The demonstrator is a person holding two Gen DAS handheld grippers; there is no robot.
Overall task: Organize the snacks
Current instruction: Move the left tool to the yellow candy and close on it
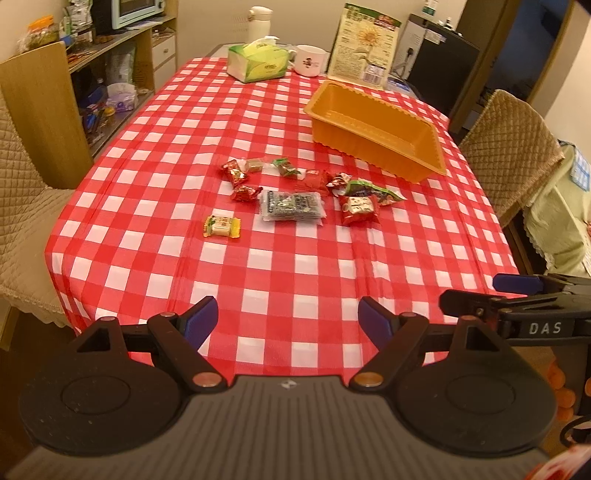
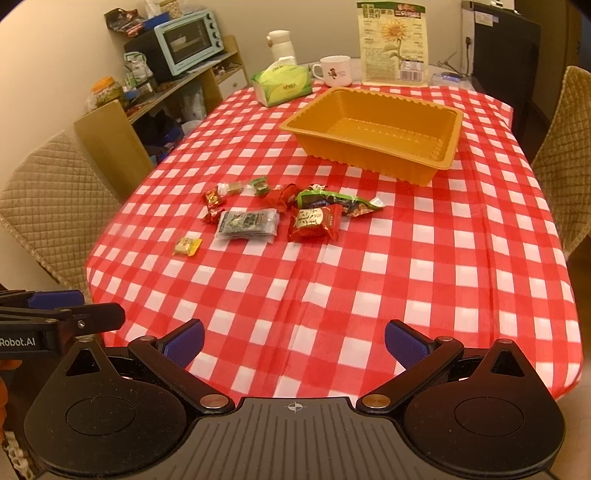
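Several wrapped snacks lie in a loose cluster mid-table: a grey seaweed pack (image 1: 292, 206) (image 2: 248, 223), a red pastry pack (image 1: 359, 209) (image 2: 314, 222), a yellow candy (image 1: 221, 226) (image 2: 187, 246), a green packet (image 1: 371, 190) (image 2: 334, 201) and small red candies (image 1: 234, 172) (image 2: 215, 197). An empty orange tray (image 1: 376, 142) (image 2: 373, 146) stands beyond them. My left gripper (image 1: 287, 320) is open and empty above the near table edge. My right gripper (image 2: 294, 342) is open and empty, also near the front edge; it also shows in the left wrist view (image 1: 517, 291).
A red checked cloth (image 1: 280, 266) covers the table. At the far end stand a tissue box (image 1: 257, 61) (image 2: 282, 85), a white mug (image 1: 309, 60) (image 2: 335, 71), a bottle (image 1: 259, 22) and a sunflower seed bag (image 1: 365, 44) (image 2: 393, 42). Chairs flank both sides; shelves stand at left.
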